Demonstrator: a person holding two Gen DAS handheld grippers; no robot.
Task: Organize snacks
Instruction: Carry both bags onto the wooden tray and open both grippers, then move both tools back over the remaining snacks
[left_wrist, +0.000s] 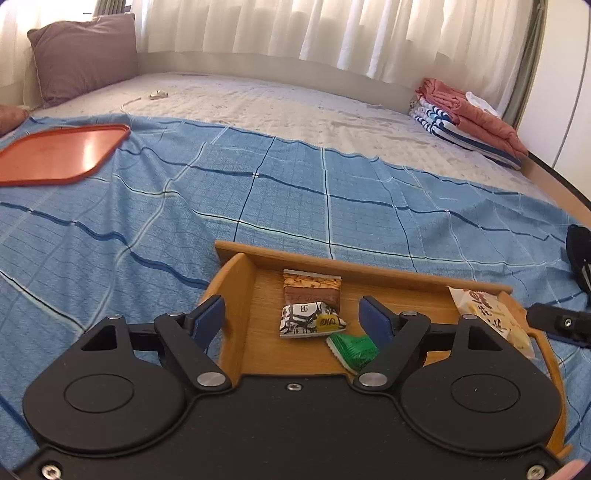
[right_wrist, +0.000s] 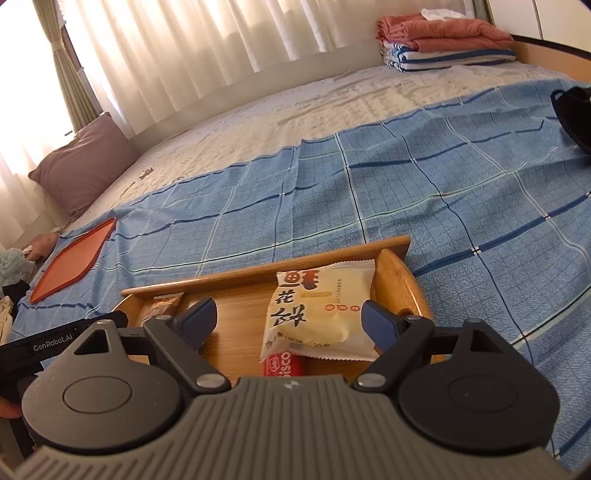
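Observation:
A wooden tray (left_wrist: 369, 269) lies on the blue checked sheet and holds snack packets. In the left wrist view a brown cracker packet (left_wrist: 312, 290), a black-and-white packet (left_wrist: 310, 319) and a green packet (left_wrist: 352, 349) lie together, with a white cake packet (left_wrist: 491, 314) at the right end. My left gripper (left_wrist: 291, 310) is open above them and holds nothing. My right gripper (right_wrist: 289, 312) is open over the white cake packet (right_wrist: 321, 310), its pads clear of it. A red packet (right_wrist: 282, 363) lies partly under the white one in the wooden tray (right_wrist: 240, 280).
An orange tray (left_wrist: 59, 155) lies far left on the sheet, also the orange tray (right_wrist: 74, 258) in the right view. A mauve pillow (left_wrist: 85, 51) leans at the back left. Folded clothes (left_wrist: 469, 118) are stacked at the back right. A black object (right_wrist: 576, 107) sits at the right edge.

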